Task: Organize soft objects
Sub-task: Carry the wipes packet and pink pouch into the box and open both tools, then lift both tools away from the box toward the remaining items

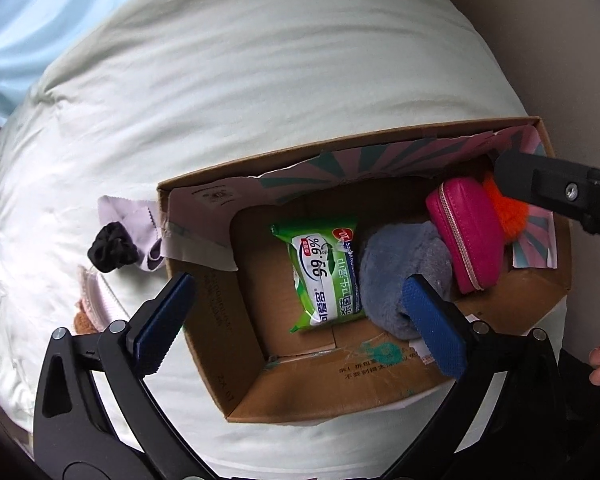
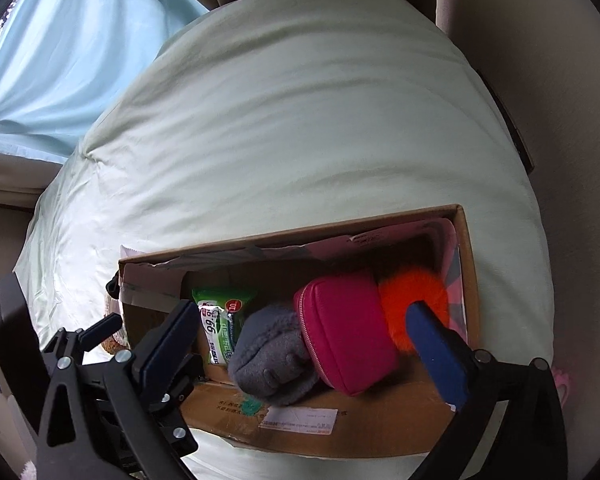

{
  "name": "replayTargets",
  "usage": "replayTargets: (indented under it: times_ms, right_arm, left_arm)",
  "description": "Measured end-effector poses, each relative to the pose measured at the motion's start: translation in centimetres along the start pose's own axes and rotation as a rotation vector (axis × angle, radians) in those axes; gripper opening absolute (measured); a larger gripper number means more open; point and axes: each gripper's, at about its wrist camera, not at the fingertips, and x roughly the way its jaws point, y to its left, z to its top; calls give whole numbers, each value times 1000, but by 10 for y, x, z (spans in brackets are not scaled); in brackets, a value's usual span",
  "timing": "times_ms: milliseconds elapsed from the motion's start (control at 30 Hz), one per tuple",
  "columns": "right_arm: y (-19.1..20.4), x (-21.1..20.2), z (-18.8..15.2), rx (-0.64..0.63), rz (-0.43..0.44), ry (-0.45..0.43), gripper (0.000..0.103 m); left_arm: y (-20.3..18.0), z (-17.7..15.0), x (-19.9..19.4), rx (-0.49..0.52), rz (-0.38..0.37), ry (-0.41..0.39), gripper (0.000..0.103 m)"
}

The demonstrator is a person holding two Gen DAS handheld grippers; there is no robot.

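Pale bedding (image 1: 260, 80) under cardboard box (image 1: 308, 396); wipes (image 1: 320, 276), grey plush (image 1: 392, 276), pink pouch (image 1: 468, 232), orange pompom (image 2: 412, 300) inside; black scrunchie (image 1: 110, 250) and cloth (image 1: 132, 220) left outside; left gripper (image 1: 300, 320) and right gripper (image 2: 300, 340) both spread, empty.

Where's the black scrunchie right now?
Left wrist view only: the black scrunchie lies on the bed outside the cardboard box, by its left wall, touching a lilac cloth.
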Motion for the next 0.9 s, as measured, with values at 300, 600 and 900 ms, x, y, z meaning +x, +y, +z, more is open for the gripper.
replayTargets:
  times_ms: [300, 600, 900]
  right_arm:
    - [17, -29, -18, -59, -44, -52, 102]
    - [48, -93, -47, -137, -63, -173, 102]
    - [103, -163, -96, -260, -85, -332, 102]
  left_arm:
    - [5, -14, -44, -21, -12, -65, 103]
    - [20, -46, -118, -38, -25, -186, 103]
    - [62, -101, -196, -145, -35, -290, 103]
